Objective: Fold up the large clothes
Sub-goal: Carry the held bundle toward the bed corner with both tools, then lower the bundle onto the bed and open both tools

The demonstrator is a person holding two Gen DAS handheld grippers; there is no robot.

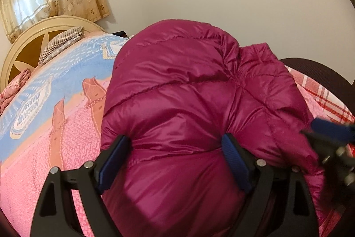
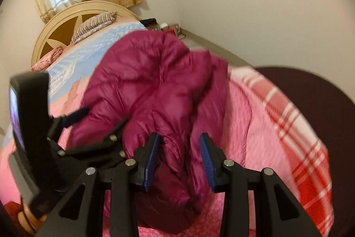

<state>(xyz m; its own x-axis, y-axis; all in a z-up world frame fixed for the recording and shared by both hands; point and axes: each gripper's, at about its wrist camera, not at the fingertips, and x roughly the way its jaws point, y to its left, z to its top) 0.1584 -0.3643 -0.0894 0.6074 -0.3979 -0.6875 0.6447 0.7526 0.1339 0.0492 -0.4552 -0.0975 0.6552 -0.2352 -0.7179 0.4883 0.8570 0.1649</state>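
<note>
Pink bedspread point(image 1: 33, 170) covers the bed, with a cream headboard point(image 1: 20, 48) at upper left. My magenta puffer jacket point(image 1: 177, 92) lies bunched across the frame's centre. My left gripper point(image 1: 175, 161) stands wide, its pads pressing a thick fold; my right gripper point(image 2: 179, 159) straddles another fold at bottom centre, jaws partly apart, pads not pressing it
</note>
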